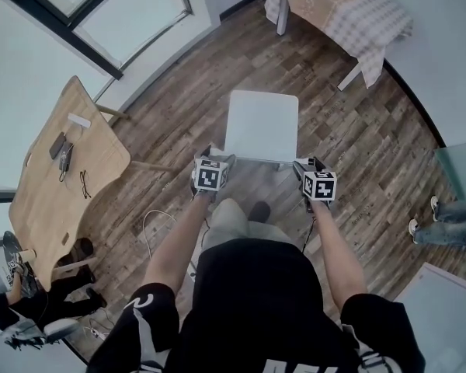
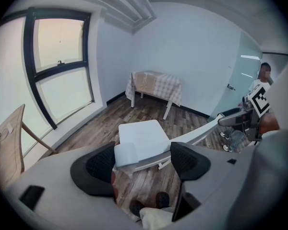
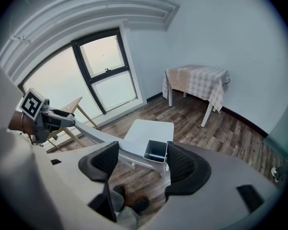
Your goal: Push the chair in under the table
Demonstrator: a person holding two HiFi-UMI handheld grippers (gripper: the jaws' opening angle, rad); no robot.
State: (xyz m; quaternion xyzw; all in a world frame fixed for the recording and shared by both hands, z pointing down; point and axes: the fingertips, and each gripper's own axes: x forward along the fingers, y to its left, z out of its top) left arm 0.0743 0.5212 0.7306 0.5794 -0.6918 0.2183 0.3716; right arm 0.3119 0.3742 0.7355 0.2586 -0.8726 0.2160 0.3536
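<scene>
Although both tools stand at the chair back, neither is clamped. The left gripper has its jaws wide apart, with the left end of the chair's white top rail lying between them. The right gripper is likewise spread, and the rail's hollow right end sits between its jaws, close to one pad. The white square-seated chair stands on the dark wood-plank floor, well apart from the table with the beige checked cloth, its seat facing that way. Principal risk, in my judgement, is an ungripped push: a spread jaw may ride off a rail end, or unequal pressure may turn the chair off line so that it meets a white table leg instead of passing between the legs. Pushing high on the rail may tip the chair forward if its feet catch on the planks. A thin cable lies near the person's feet and could snag a step. A bystander's legs stand at the right, clear of the path.
</scene>
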